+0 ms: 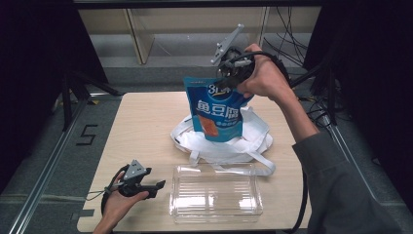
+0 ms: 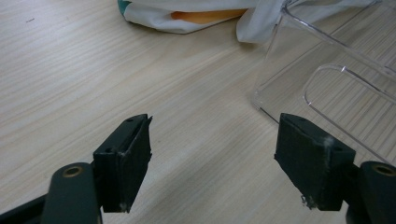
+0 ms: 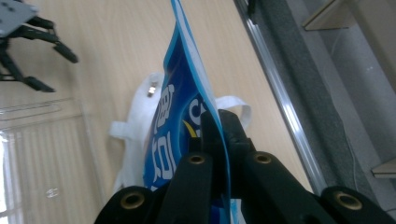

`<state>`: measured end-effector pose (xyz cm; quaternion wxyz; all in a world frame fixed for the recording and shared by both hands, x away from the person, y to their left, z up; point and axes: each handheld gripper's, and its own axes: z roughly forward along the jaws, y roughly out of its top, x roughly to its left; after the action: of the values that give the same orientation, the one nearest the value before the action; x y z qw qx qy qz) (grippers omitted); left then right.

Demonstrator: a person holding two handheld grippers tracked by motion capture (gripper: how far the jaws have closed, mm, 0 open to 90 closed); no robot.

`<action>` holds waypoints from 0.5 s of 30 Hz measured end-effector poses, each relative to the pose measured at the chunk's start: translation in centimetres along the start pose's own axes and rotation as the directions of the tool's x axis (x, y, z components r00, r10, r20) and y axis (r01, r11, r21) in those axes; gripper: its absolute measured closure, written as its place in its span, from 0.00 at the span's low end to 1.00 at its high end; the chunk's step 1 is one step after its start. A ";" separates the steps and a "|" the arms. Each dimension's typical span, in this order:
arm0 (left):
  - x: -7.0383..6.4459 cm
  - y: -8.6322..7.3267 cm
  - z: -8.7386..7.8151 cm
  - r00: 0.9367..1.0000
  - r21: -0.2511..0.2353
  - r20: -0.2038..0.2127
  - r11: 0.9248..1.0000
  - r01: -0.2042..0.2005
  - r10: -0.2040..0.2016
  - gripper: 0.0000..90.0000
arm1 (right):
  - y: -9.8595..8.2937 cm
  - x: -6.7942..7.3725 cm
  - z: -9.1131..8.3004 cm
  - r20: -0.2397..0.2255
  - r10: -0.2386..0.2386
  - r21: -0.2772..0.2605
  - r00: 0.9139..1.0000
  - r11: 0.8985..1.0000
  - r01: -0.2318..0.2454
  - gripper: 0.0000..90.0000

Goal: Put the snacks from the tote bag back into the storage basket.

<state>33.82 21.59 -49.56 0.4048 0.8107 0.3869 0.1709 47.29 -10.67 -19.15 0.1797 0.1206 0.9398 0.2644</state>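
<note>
Blue glossy pouch (image 1: pixel 216 109) hangs mid-frame, its flat top edge pinched tight in the right gripper (image 1: pixel 229 78), above a crumpled white cloth bag (image 1: pixel 253 139). Lower left, the left gripper (image 2: pixel 212 154) gapes empty beside the clear ribbed plastic box (image 1: pixel 216 195).

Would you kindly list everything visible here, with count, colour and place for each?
snack pouch: one, blue with white lettering, held up above the bag by its top edge
cloth bag: one, white, lying mid-table
plastic box: one, clear, near edge of the table
table: one, light wood
shelving: pale, behind the table
right gripper: one, black, jaws clamped on the pouch's top
left gripper: one, black, jaws apart, low over the table left of the box
</note>
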 end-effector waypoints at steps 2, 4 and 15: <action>-0.1 0.0 0.0 1.000 -0.004 -0.002 1.000 0.018 -0.018 0.29 | 0.1 0.9 -0.8 0.004 -0.016 -0.004 1.000 1.000 0.016 1.00; 0.0 0.0 0.0 1.000 -0.002 -0.008 1.000 0.000 0.000 0.28 | 0.2 1.5 -1.4 0.008 -0.038 -0.001 0.999 0.999 0.038 1.00; 0.4 -0.2 -0.1 0.999 -0.018 -0.023 0.999 0.045 -0.045 0.28 | 0.2 5.8 -4.0 -0.020 -0.085 -0.017 0.996 0.996 0.085 1.00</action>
<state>33.93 22.01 -49.64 0.4109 0.7963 0.4082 0.1745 40.46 -10.46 -17.47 0.1821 0.0765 0.9437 0.2652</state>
